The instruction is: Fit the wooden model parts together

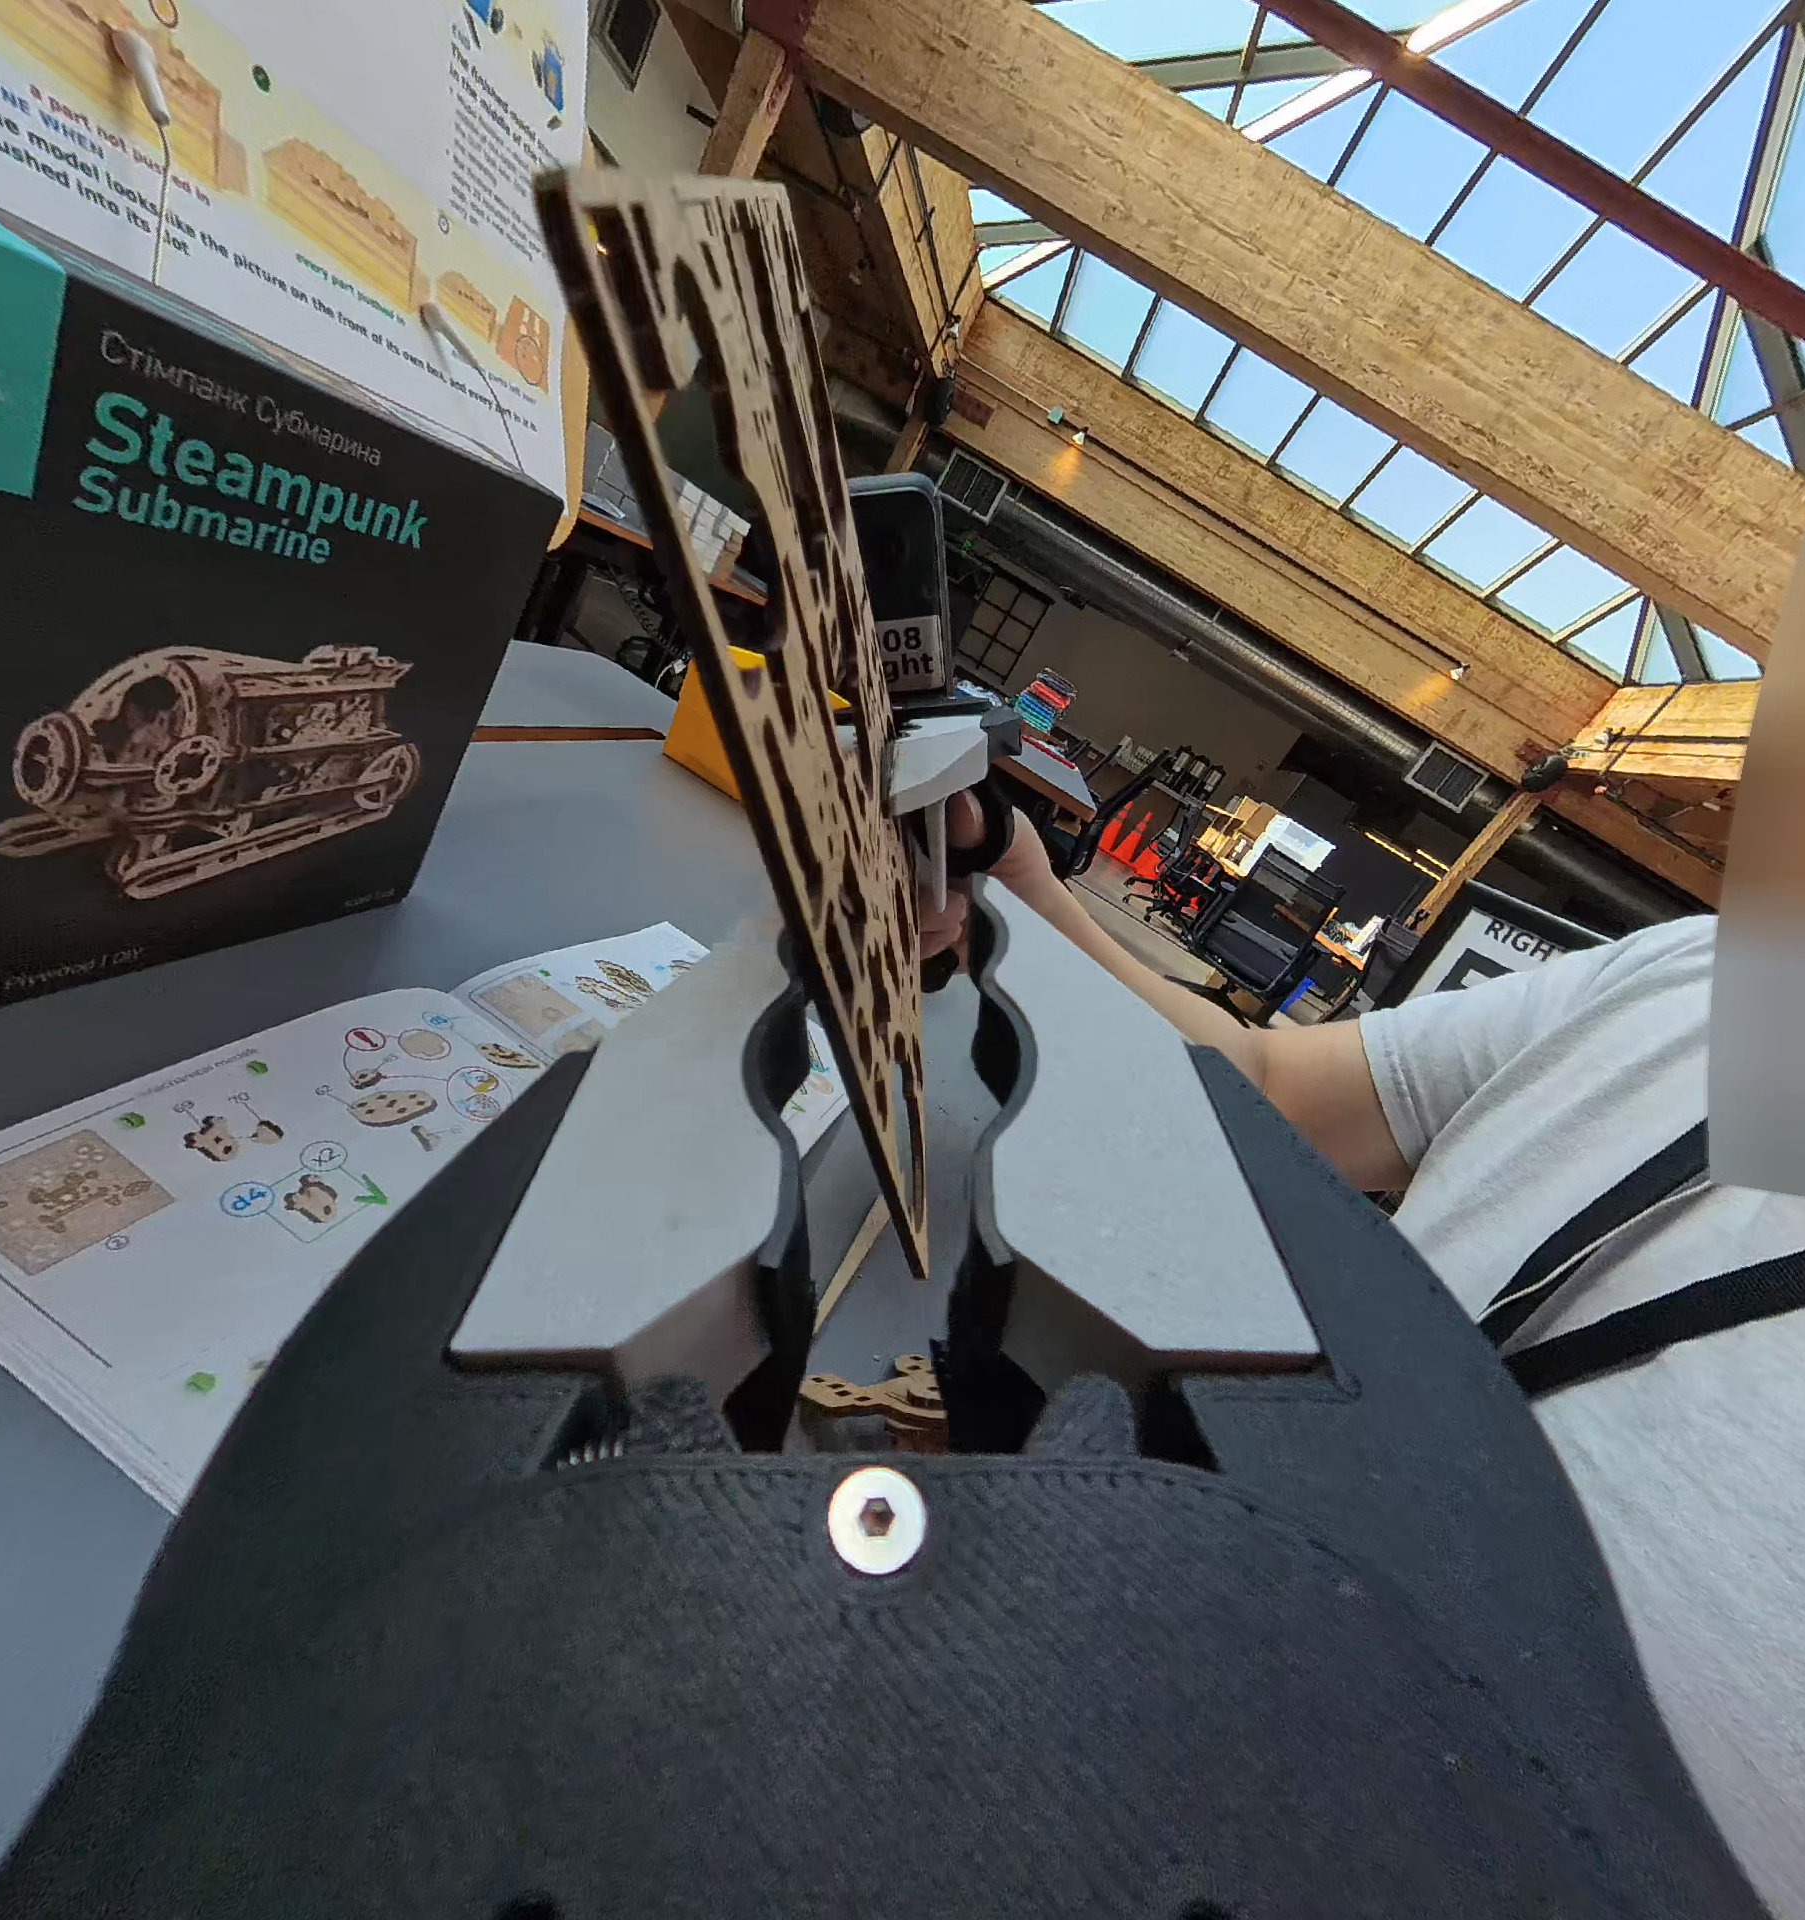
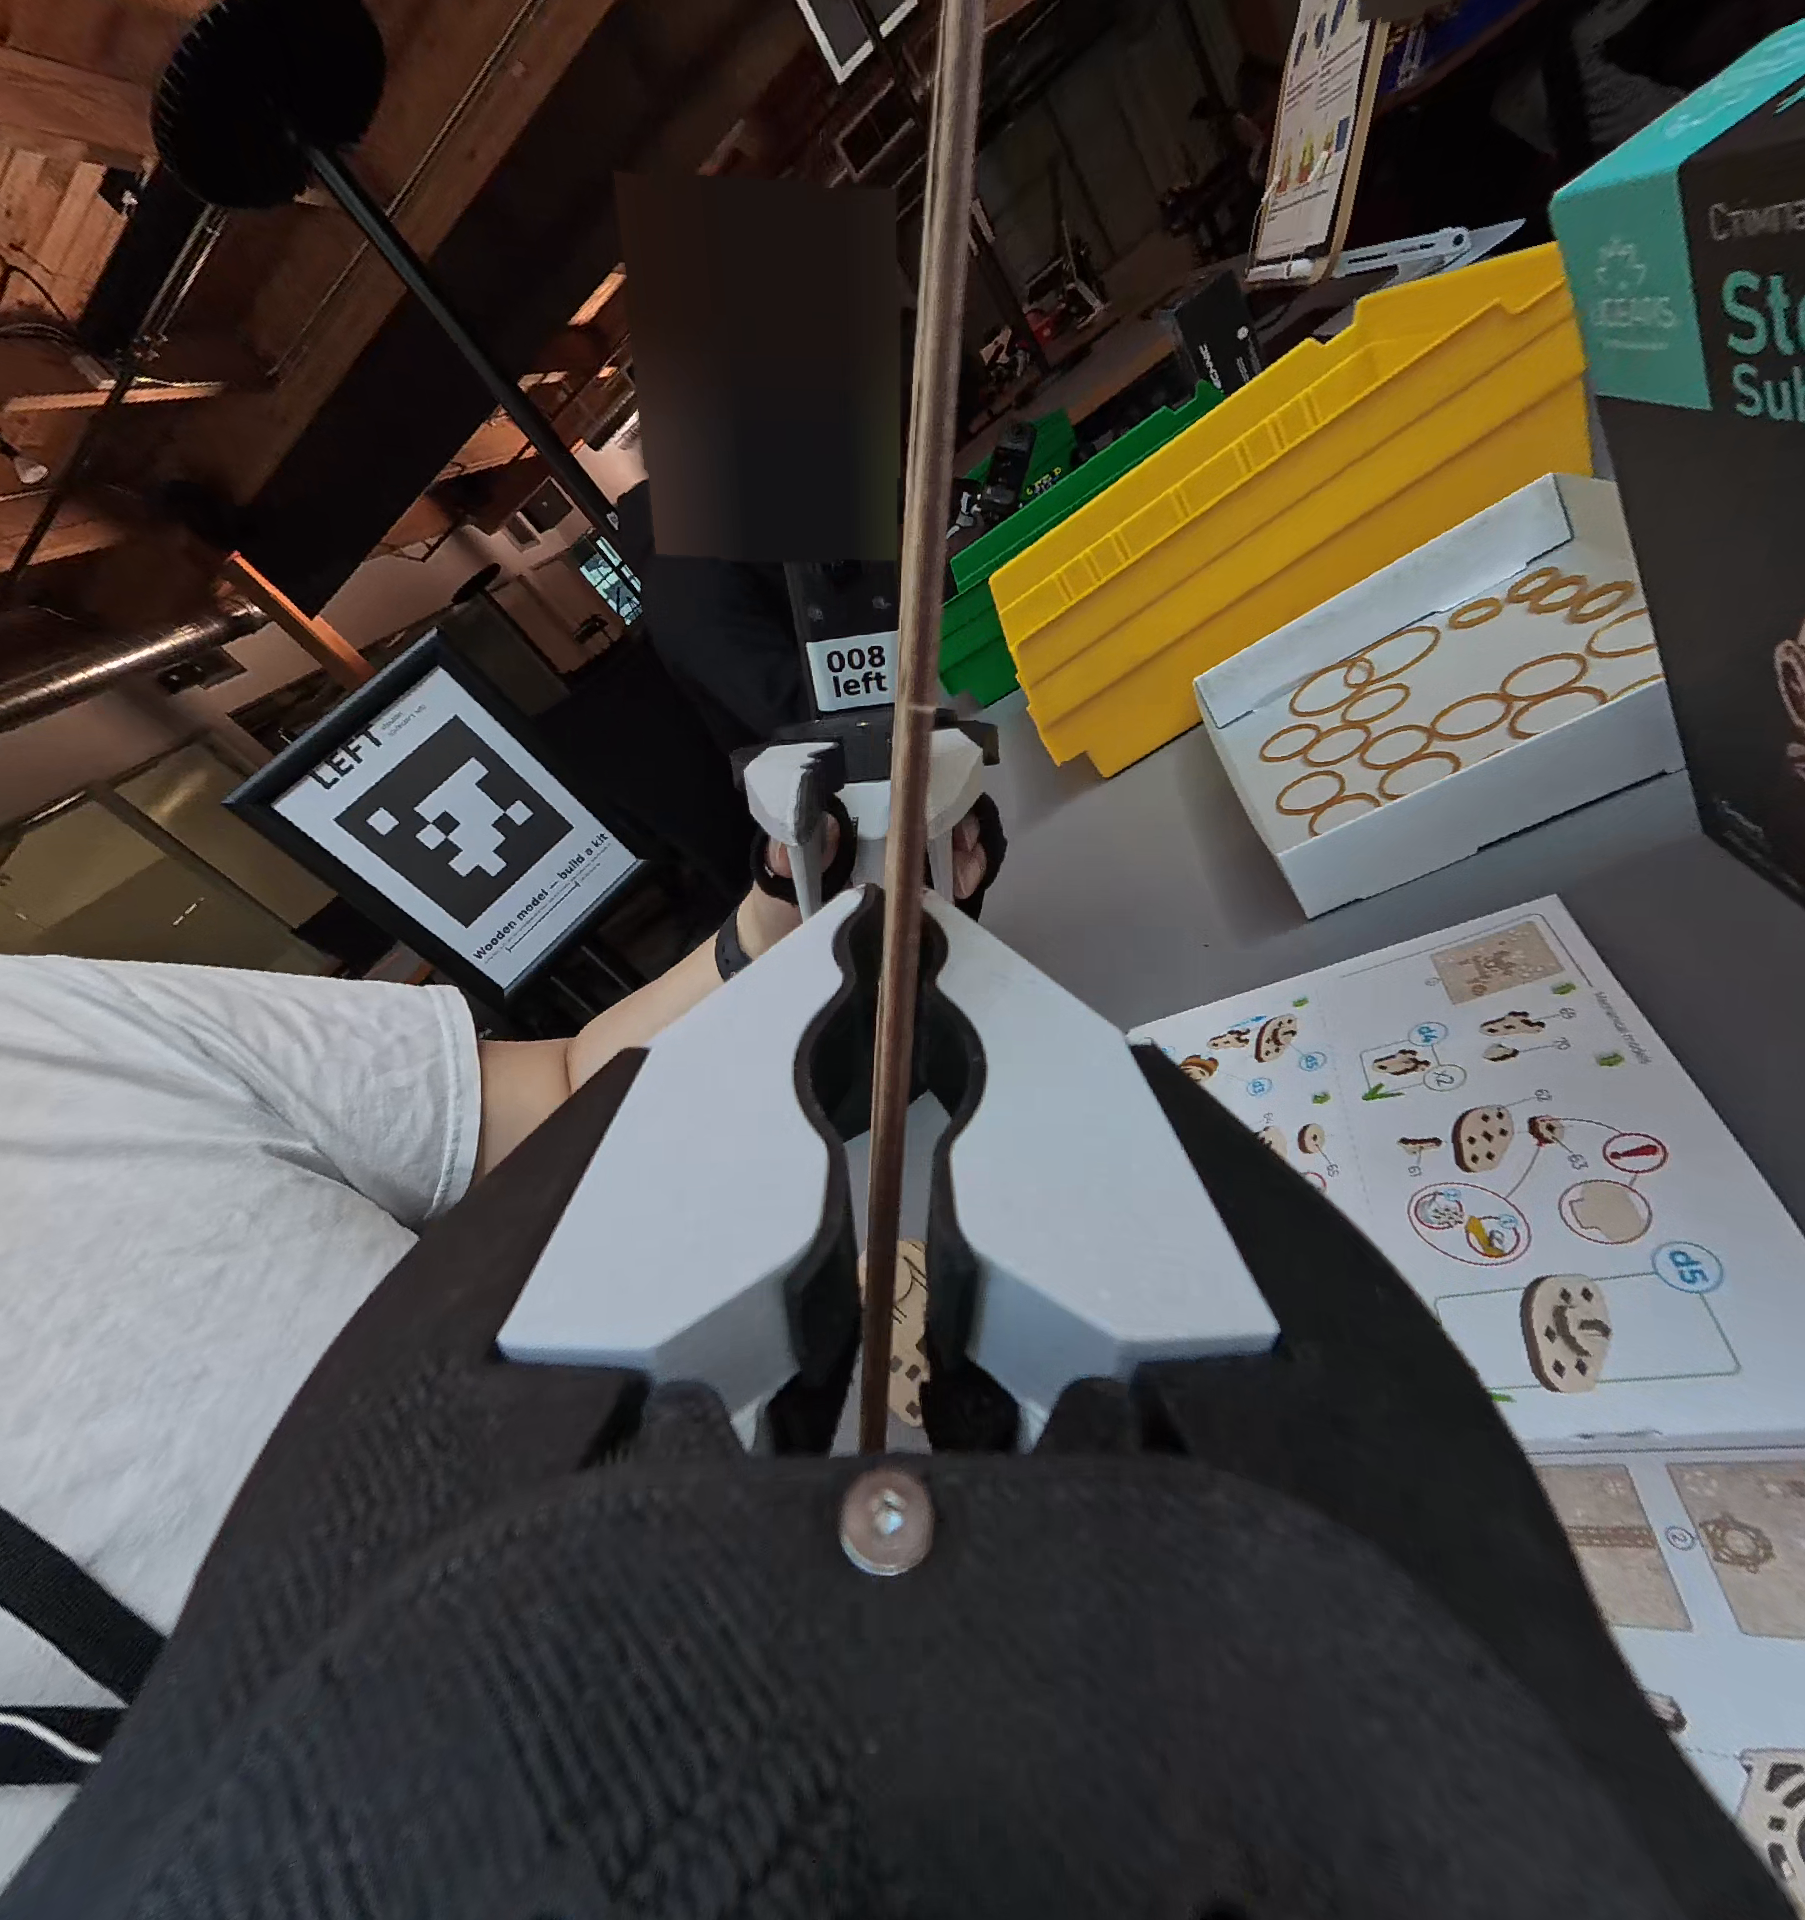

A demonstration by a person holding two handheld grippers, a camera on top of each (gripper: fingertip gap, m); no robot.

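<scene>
A laser-cut plywood sheet (image 1: pixel 773 644) of model parts stands upright in the air between both grippers. My right gripper (image 2: pixel 896 920) is shut on the plywood sheet, which shows edge-on (image 2: pixel 903 727) along its fingers. My left gripper (image 1: pixel 882 966) is open, its jaws apart on either side of the sheet's tilted lower corner. Each gripper also shows beyond the sheet in the other's view: the right (image 1: pixel 939 769) and the left (image 2: pixel 867 790). A small wooden part (image 1: pixel 877 1392) lies on the table under the left gripper.
The model's black box (image 1: pixel 202 623) stands at the left on the grey table (image 1: pixel 565 831), and the open instruction booklet (image 1: pixel 254 1143) lies in front of it. A white tray of wooden rings (image 2: pixel 1449 717) and yellow bins (image 2: pixel 1293 499) stand behind. The person's torso (image 2: pixel 150 1195) is close by. The tips of one gripper are about 5 centimetres away from the tips of the other.
</scene>
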